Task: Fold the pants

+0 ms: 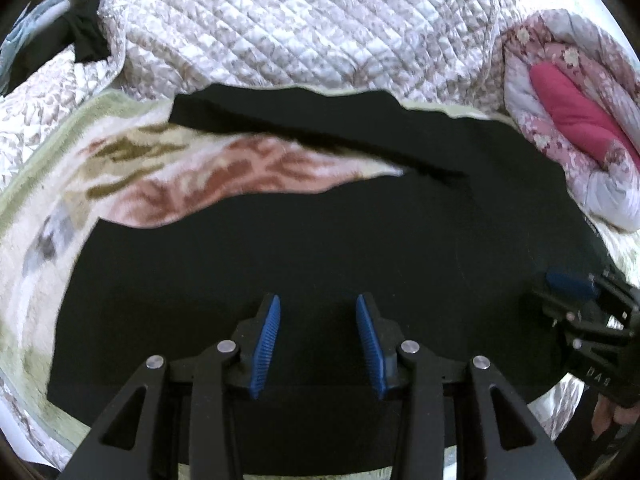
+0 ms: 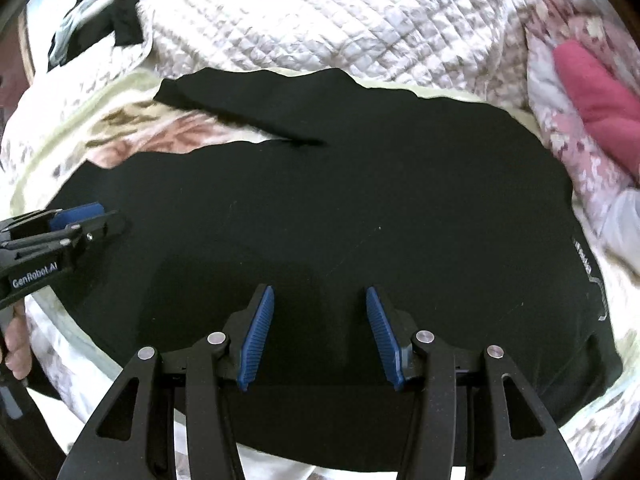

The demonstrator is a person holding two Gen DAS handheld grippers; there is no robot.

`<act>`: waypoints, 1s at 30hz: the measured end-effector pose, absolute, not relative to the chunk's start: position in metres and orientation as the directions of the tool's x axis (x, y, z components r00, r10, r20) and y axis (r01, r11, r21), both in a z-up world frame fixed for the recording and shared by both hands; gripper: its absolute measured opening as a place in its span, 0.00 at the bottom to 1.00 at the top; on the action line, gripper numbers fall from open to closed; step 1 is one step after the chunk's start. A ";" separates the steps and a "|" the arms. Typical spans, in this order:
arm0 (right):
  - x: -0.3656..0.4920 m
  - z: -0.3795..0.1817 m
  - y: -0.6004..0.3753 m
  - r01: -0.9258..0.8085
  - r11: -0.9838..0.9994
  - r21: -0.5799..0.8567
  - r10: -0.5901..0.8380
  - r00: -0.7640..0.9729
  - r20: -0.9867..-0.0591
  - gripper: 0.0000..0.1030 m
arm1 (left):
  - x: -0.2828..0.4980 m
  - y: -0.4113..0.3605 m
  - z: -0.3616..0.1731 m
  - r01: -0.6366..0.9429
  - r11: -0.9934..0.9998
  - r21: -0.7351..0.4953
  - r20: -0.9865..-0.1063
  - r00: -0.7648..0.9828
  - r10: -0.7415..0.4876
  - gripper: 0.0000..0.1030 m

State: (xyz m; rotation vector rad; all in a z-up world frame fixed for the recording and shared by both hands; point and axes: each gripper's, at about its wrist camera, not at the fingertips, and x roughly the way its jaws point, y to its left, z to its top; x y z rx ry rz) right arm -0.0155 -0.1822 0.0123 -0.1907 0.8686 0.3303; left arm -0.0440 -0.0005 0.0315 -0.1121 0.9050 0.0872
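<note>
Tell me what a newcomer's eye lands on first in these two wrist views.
The black pants dominate, spread flat across the middle with their legs splayed toward the left over a floral towel. Both grippers hang open and empty above the cloth, the left gripper and the right gripper side by side, blue-padded fingers apart. A bright pink cushion sits in a bundled floral quilt at the right, against the white quilted bedspread.

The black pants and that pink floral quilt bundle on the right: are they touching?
Touching. In the left wrist view the black pants run right up against the pink floral quilt bundle, with no strip of bedding visible between them.
</note>
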 end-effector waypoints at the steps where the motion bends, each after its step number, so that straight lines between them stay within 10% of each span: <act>1: -0.014 0.012 -0.183 -0.357 0.934 -0.022 0.210 0.596 -0.775 0.49 | -0.045 -0.002 0.031 -0.120 0.991 -0.052 -0.785 0.618 0.034 0.41; 30: 0.078 0.067 -0.207 -0.387 0.917 0.099 0.324 0.574 -0.752 0.55 | 0.036 0.015 0.076 -0.035 0.999 -0.012 -0.757 0.653 0.014 0.44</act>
